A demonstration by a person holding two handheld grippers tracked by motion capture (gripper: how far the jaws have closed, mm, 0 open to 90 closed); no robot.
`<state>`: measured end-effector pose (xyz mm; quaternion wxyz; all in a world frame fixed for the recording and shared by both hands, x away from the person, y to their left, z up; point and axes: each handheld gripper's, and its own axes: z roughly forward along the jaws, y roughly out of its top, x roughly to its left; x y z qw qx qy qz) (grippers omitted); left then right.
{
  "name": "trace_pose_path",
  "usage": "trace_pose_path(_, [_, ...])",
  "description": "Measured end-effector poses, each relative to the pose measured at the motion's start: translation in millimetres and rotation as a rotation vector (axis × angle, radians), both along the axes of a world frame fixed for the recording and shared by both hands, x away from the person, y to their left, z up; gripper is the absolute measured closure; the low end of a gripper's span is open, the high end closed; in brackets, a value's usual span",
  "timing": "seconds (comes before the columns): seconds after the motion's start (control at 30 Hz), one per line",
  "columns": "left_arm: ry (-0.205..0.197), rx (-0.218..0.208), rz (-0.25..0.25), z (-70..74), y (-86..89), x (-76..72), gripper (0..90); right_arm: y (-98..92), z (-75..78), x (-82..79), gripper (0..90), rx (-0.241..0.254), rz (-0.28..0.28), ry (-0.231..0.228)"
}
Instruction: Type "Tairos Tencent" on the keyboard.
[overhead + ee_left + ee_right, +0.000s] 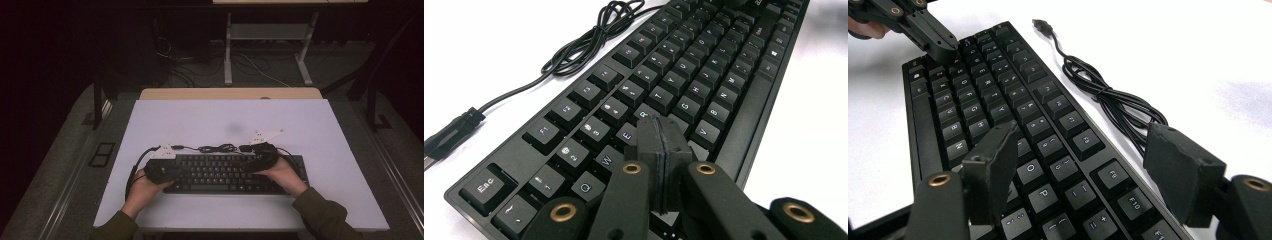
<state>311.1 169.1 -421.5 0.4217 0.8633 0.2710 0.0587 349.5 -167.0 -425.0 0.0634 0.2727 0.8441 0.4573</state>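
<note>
A black keyboard (pixel 225 175) lies across the near half of the white table. My left gripper (pixel 167 171) is over its left end, held by a hand. In the left gripper view the left gripper (pixel 663 127) is shut, pads pressed flat together with nothing between them, tips just above the letter keys near E and R (pixel 644 112). My right gripper (pixel 255 161) hovers over the keyboard's right part. It stands open (pixel 1088 162): one pad (pixel 993 157) is above the keys, the other (pixel 1180 167) beyond the keyboard's far edge. The left gripper (pixel 940 45) also appears at the far end there.
The keyboard's black cable (pixel 217 148) lies coiled on the table just behind it, ending in a loose USB plug (pixel 449 135), also in the right gripper view (pixel 1040 24). White tabletop (pixel 225 120) stretches behind; a wooden strip (pixel 230 93) borders its far edge.
</note>
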Motion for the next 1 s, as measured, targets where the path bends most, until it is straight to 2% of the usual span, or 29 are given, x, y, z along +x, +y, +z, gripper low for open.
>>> trace_pose_path(0.1, [-0.003, 0.003, -0.005, 2.1, 0.2, -1.3, 89.3, -0.3, 0.1, 0.1, 29.3, 0.0, 0.0, 0.0])
trace_pose_path(0.53, [0.011, -0.044, -0.016, 5.2, -3.2, -9.0, 89.2, -1.4, 0.8, 0.1, 29.3, 0.001, -0.002, 0.002])
trace_pose_path(1.0, [0.028, -0.053, -0.054, 3.4, -8.9, -22.7, 89.3, -1.0, 0.3, 0.3, 27.6, 0.005, -0.003, 0.003])
